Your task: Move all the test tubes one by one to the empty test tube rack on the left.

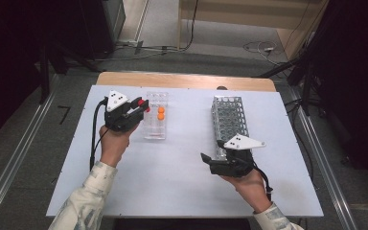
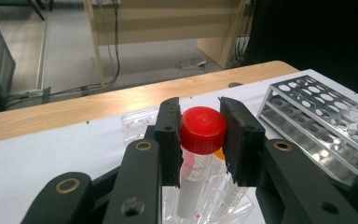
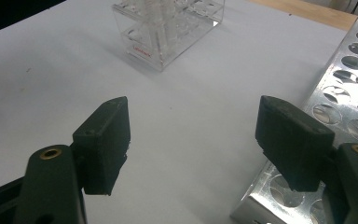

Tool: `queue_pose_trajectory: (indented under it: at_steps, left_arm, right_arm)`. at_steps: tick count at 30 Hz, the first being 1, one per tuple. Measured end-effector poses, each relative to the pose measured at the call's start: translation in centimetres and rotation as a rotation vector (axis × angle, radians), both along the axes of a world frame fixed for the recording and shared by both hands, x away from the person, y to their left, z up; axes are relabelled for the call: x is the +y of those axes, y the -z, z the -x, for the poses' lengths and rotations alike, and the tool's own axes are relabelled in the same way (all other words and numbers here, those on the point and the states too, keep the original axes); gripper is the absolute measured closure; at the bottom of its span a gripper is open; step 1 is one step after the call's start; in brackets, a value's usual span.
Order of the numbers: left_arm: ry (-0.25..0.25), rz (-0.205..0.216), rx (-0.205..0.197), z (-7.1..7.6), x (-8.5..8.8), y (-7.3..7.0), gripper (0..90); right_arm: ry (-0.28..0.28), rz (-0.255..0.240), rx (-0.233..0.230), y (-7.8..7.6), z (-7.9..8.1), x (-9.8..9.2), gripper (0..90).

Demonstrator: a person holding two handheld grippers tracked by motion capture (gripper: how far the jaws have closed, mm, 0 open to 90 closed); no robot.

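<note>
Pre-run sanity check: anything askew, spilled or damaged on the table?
Nothing stands out. The clear rack and metal rack stand flat on the white table, no spill. The left gripper is shut on the red-capped tube, upright in the clear rack. The right gripper is open, beside the metal rack.

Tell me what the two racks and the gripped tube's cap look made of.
Clear rack: likely acrylic, glossy and see-through. Perforated rack: seemingly metal, maybe aluminium, with a bright silvery sheen. Red cap between the left gripper's pads: probably moulded plastic, smooth and slightly shiny.
</note>
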State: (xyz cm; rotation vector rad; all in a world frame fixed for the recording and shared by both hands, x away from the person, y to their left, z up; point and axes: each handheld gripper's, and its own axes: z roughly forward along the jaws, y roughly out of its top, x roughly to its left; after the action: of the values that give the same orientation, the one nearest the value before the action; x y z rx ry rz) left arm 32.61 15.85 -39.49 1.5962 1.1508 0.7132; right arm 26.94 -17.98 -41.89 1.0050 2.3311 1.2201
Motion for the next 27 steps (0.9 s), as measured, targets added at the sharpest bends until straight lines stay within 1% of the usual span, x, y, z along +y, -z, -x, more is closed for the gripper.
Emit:
queue_pose_trajectory:
  at_steps: [3, 9, 11, 14, 17, 27]
  left_arm:
    - [-0.004, -0.008, 0.001, -0.1, -0.2, 0.5, 69.4]
    - [-0.006, -0.028, 0.018, -0.1, -0.6, 1.3, 69.3]
    - [-0.010, -0.030, 0.014, -0.1, -0.7, 1.5, 69.3]
    - [-0.019, -0.040, 0.017, 0.0, -0.8, 1.8, 69.1]
    - [-0.022, -0.043, 0.026, 0.0, -0.9, 2.0, 69.1]
    - [-0.018, -0.054, 0.034, 0.1, -1.3, 2.6, 68.2]
  right_arm:
    - [-0.001, 0.000, 0.000, 0.0, 0.0, 0.0, 25.0]
    - [0.002, 0.001, -0.005, -0.1, 0.0, -0.1, 25.1]
    - [0.001, 0.001, -0.004, -0.1, 0.0, -0.1, 25.1]
    - [0.000, 0.001, -0.004, -0.1, 0.1, -0.1, 25.2]
    - [0.000, 0.000, -0.006, -0.1, 0.1, -0.1, 25.2]
    - [0.000, -0.001, -0.005, -0.1, 0.1, -0.1, 25.3]
